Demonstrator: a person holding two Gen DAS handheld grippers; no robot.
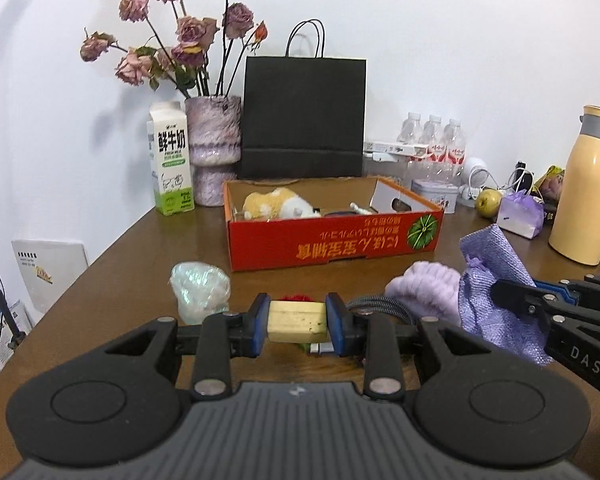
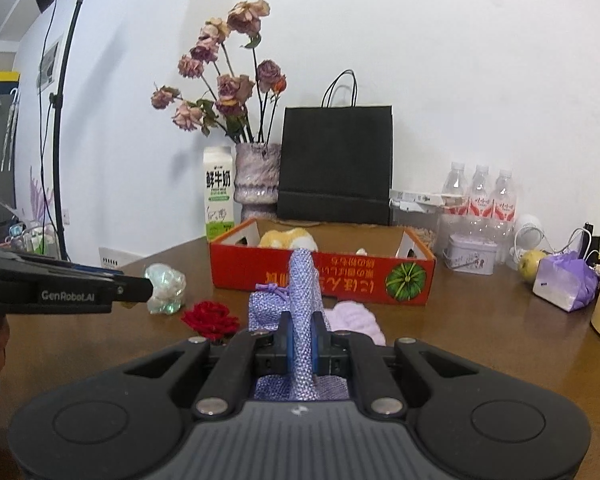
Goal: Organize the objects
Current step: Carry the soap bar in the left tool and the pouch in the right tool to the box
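Observation:
My left gripper (image 1: 297,322) is shut on a pale wooden block (image 1: 297,321), held just above the table in front of the red cardboard box (image 1: 332,240). My right gripper (image 2: 302,350) is shut on a purple mesh pouch (image 2: 302,300), lifted off the table; the pouch also shows in the left wrist view (image 1: 496,280). The box holds a plush toy (image 1: 278,204) and small items. On the table lie a red fabric rose (image 2: 211,318), an iridescent wrapped ball (image 1: 198,290), a lilac knitted piece (image 1: 424,290) and a coiled cable (image 1: 374,304).
At the back stand a milk carton (image 1: 170,160), a vase of dried roses (image 1: 214,148), a black paper bag (image 1: 304,116) and water bottles (image 1: 434,140). On the right are a tin (image 2: 470,254), an apple (image 2: 532,264), a purple bag (image 2: 568,280) and a yellow flask (image 1: 584,184).

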